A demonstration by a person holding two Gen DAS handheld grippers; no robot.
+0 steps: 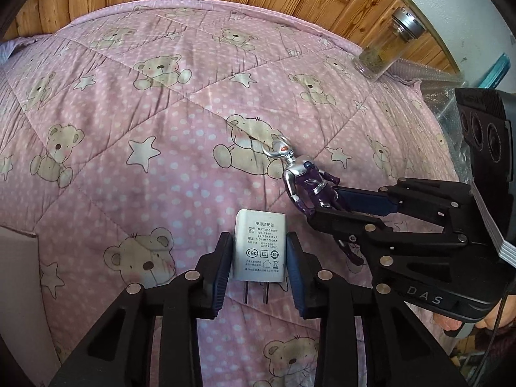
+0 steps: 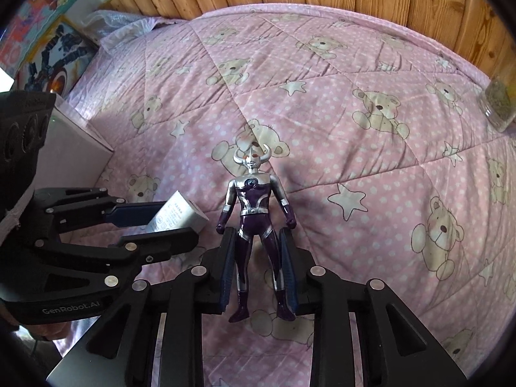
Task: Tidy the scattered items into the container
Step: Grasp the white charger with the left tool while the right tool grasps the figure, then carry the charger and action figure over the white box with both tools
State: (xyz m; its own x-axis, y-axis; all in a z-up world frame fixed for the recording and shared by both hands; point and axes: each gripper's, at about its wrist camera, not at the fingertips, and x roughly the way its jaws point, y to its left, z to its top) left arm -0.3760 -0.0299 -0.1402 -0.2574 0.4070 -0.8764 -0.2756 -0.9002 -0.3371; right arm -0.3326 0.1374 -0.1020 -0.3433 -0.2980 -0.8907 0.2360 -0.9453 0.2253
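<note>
My worry is a slip on either side: the left tool [image 1: 259, 258] has its pads on the smooth flat sides of the white power adapter [image 1: 259, 248], and I judge that a loose squeeze could let the slick plastic slide out prongs-first as I lift. The right tool [image 2: 259, 264] brackets the legs of the purple and silver action figure [image 2: 256, 225]; its pads look just beside the thighs, and I cannot tell whether they press yet, so a hasty lift might leave the toy pivoting at the hips or dropping back onto the bed [image 2: 354, 64]. The two tools sit close together, so swinging one toward the white box [image 2: 74, 148] at the far left could knock the other. The adapter shows printed grey lettering and two metal prongs pointing toward me. The figure lies on its back on the pink bear-print quilt, horned silver head away from me, arms loose at its sides. A glass jar [image 1: 387, 45] stands at the far right edge, well apart.
</note>
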